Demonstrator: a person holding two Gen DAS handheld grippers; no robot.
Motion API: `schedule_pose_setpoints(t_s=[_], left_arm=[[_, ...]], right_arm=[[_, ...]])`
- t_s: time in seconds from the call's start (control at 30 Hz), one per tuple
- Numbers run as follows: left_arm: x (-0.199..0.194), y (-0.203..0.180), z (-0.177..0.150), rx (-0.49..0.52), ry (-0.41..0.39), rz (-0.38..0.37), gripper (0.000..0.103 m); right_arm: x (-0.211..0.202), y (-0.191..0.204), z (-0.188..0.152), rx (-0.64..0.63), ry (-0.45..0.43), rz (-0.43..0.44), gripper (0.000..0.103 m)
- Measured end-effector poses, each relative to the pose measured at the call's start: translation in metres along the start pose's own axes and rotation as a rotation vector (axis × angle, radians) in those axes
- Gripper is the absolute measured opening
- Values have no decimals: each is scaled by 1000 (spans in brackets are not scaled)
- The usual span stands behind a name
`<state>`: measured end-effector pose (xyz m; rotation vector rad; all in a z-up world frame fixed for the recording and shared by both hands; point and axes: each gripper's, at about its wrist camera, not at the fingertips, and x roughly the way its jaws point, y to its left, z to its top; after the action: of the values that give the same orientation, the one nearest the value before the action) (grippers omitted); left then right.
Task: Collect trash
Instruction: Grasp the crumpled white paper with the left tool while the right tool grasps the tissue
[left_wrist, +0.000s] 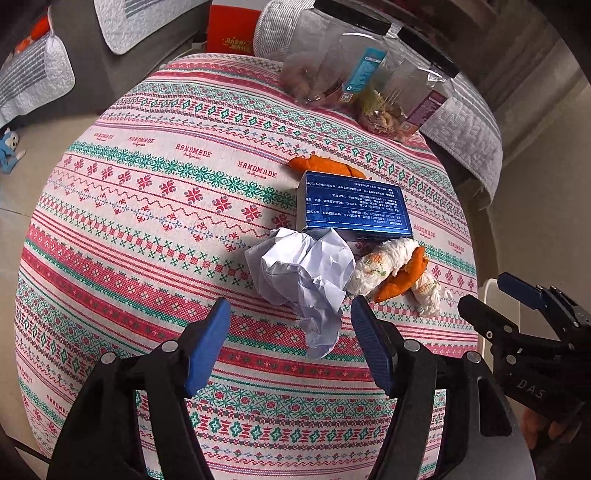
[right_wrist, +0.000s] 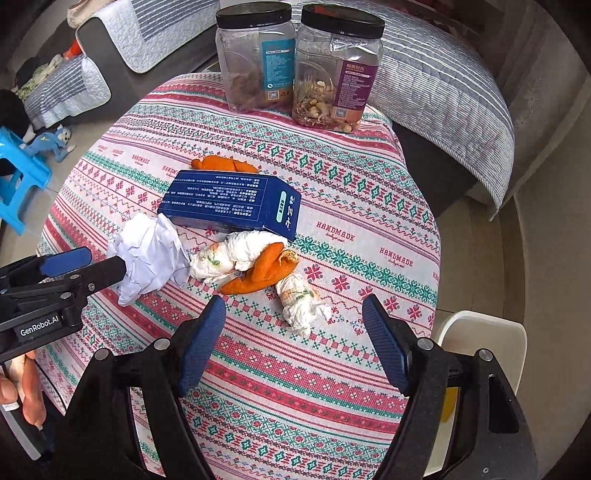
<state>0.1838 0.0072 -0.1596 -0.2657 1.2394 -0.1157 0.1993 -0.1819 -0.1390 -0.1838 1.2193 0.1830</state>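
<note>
Left gripper (left_wrist: 290, 347) jaws released, paper (left_wrist: 303, 273) at 12 o'clock; right gripper (right_wrist: 295, 343) released over tissue (right_wrist: 301, 306). Straddle each wad before clenching.

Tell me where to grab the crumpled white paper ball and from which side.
Grip the crumpled paper across its bulky middle, coming from above. It lies loose on the tablecloth, wide at top with a thin tail below; the open left gripper already straddles that tail.

Box (right_wrist: 225, 203) on tablecloth (right_wrist: 332, 369), peel (right_wrist: 223, 163) behind it, crumpled paper (right_wrist: 149, 254) and tissues (right_wrist: 236, 254) before it
</note>
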Motion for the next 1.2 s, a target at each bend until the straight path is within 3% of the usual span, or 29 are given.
schedule_pose_setpoints(t_s=[0.17, 0.23, 0.3, 0.4, 0.7, 0.77, 0.97, 1.2], left_arm=[[13, -2, 2, 6, 28, -4, 53], [19, 2, 2, -3, 50, 3, 45], [23, 6, 3, -15, 60, -6, 26], [25, 10, 4, -18, 66, -29, 21], [13, 13, 4, -21, 46, -45, 19], [12, 13, 2, -21, 47, -46, 19], [2, 15, 0, -30, 32, -54, 19], [-10, 6, 1, -25, 13, -81, 19]], right_arm=[[26, 5, 1, -19, 50, -13, 73], [38, 7, 1, -28, 74, -29, 70], [45, 7, 0, -32, 91, -32, 67], [53, 7, -1, -29, 105, -39, 62], [68, 7, -4, -24, 131, -55, 42], [72, 3, -5, 4, 140, -50, 31], [65, -3, -6, 64, 136, -16, 22], [48, -3, -9, 100, 133, -8, 20]])
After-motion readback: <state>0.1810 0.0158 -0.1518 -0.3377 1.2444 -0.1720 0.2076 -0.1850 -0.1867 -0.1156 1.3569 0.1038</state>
